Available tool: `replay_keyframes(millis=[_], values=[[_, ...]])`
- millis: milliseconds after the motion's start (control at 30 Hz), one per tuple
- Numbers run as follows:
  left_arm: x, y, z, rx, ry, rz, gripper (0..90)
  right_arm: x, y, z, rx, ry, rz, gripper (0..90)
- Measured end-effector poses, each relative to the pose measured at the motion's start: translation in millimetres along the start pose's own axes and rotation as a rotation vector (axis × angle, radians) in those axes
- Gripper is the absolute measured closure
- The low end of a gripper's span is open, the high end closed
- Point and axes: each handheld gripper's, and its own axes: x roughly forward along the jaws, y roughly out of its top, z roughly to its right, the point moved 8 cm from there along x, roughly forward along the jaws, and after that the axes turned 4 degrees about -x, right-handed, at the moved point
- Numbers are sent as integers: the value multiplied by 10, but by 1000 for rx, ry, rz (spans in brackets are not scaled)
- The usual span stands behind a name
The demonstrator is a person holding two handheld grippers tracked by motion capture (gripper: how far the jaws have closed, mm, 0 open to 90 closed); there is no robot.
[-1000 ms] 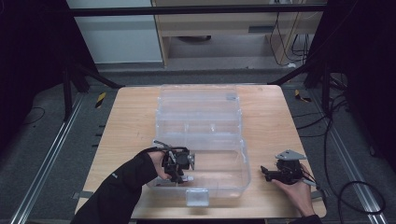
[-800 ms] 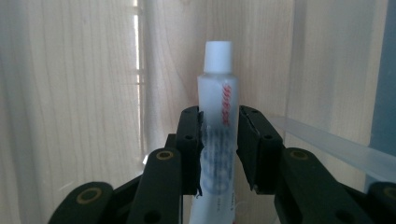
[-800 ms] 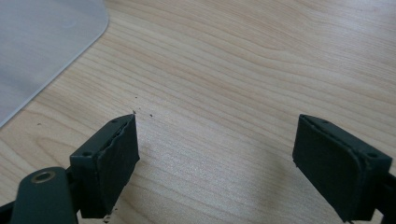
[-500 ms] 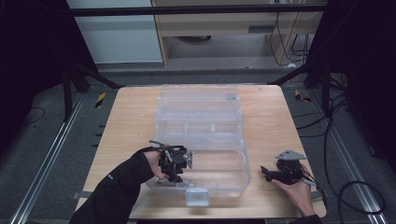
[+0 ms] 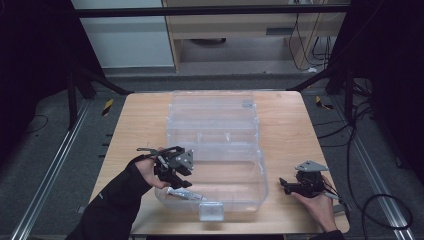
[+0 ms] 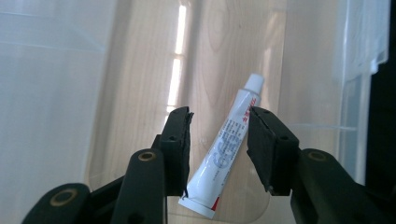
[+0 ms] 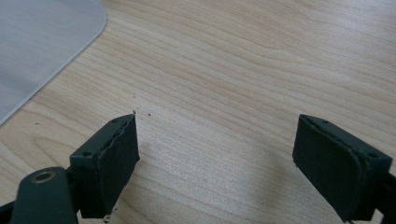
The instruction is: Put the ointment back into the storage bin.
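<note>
A white tube (image 6: 229,149) with red and grey print lies on the floor of a clear plastic box (image 5: 260,167), near its front left corner (image 5: 185,193). My left gripper (image 5: 179,181) hangs just above it, over the box's left wall. In the left gripper view the left gripper (image 6: 219,116) is open, and the tube shows slantwise in the gap, close to the right jaw, cap end away from me. My right gripper (image 5: 283,186) rests low on the wooden table (image 5: 290,130) to the right of the box, open (image 7: 217,135), nothing between its jaws.
The box's clear lid (image 5: 212,107) lies folded back toward the far edge of the table. A latch tab (image 5: 210,212) sticks out at the box's front. One rounded corner of the box (image 7: 42,42) shows in the right gripper view. Bare wood lies on both sides of the box.
My left gripper has drawn back a little to the left, toward the box's left wall. The right gripper has not moved.
</note>
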Motion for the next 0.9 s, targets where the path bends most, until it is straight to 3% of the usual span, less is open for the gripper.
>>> replay_keyframes(millis=[333, 600, 900], values=[[-264, 1, -48, -108, 81, 234, 576, -3, 7, 6, 1, 0, 9, 150], [-469, -158, -79, -249, 147, 393, 628, -4, 5, 5, 1, -1, 8, 151], [-660, -451, -217, -403, 304, 515, 643, -17, 9, 9, 0, 1, 14, 151]])
